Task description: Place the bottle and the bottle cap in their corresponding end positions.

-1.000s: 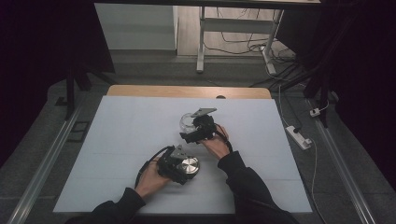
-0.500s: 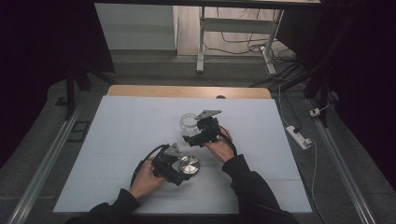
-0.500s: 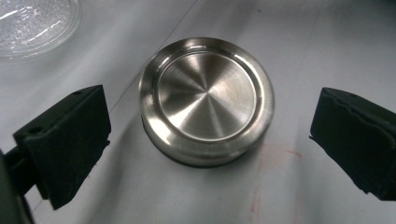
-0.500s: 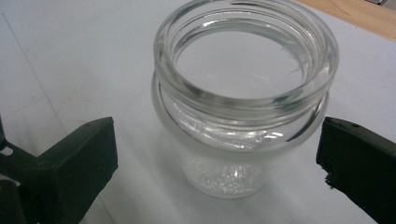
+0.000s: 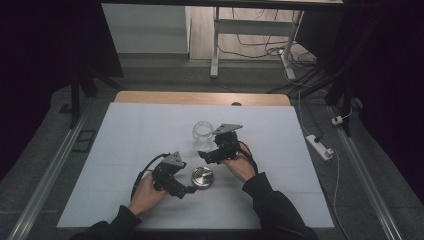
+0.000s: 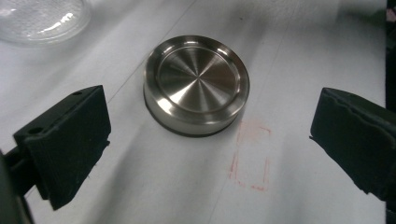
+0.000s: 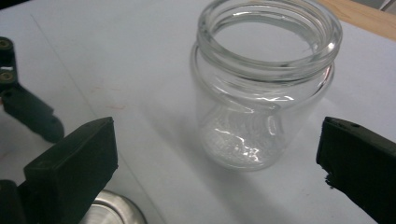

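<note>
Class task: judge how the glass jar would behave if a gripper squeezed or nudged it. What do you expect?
The jar looks like smooth clear glass, so the pads may slip and a hard squeeze or a fall could break it. It stands upright, open and empty, so it is probably light enough to slide if nudged low. A push near the rim might tip it, and on its round side it would likely roll.

Clearance on the white table (image 5: 125,150)
Bare surface surrounds the glass jar (image 5: 202,134) and steel lid (image 5: 202,177), which stand apart.

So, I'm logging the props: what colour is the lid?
Silver brushed metal lid, dark band at its base; clearest in the left gripper view.
</note>
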